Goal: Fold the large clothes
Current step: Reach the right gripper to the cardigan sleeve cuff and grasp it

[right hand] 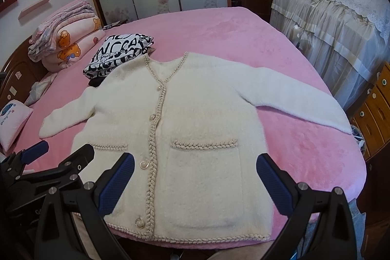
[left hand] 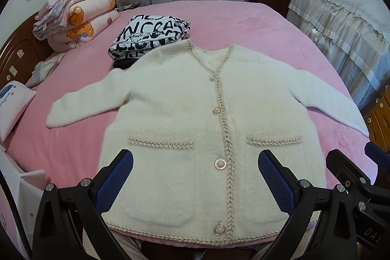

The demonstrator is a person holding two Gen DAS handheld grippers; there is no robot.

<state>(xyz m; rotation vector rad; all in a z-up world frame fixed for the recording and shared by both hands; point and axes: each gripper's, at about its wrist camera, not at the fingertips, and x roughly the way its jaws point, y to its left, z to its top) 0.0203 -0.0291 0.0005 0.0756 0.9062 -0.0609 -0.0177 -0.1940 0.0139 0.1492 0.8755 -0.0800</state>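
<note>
Fluffy cream buttoned cardigan (left hand: 195, 118) flat, face-up on pink plush bed (left hand: 256, 23), sleeves out. My left gripper (left hand: 195, 177) and right gripper (right hand: 195, 177): fingers spread, holding nothing. Folding not begun; next, I judge, pinch sleeve, fold inward.

Dark garment (left hand: 123, 64) mostly hidden under cardigan (left hand: 195, 114) shoulder, 10 o'clock. Pillow (left hand: 12, 106) cut off at 9 o'clock edge.

Cream cardigan (left hand: 190, 114) with beige braided trim; pink bedspread (left hand: 243, 23); black-and-white lettered garment (left hand: 148, 38), possibly folded.
</note>
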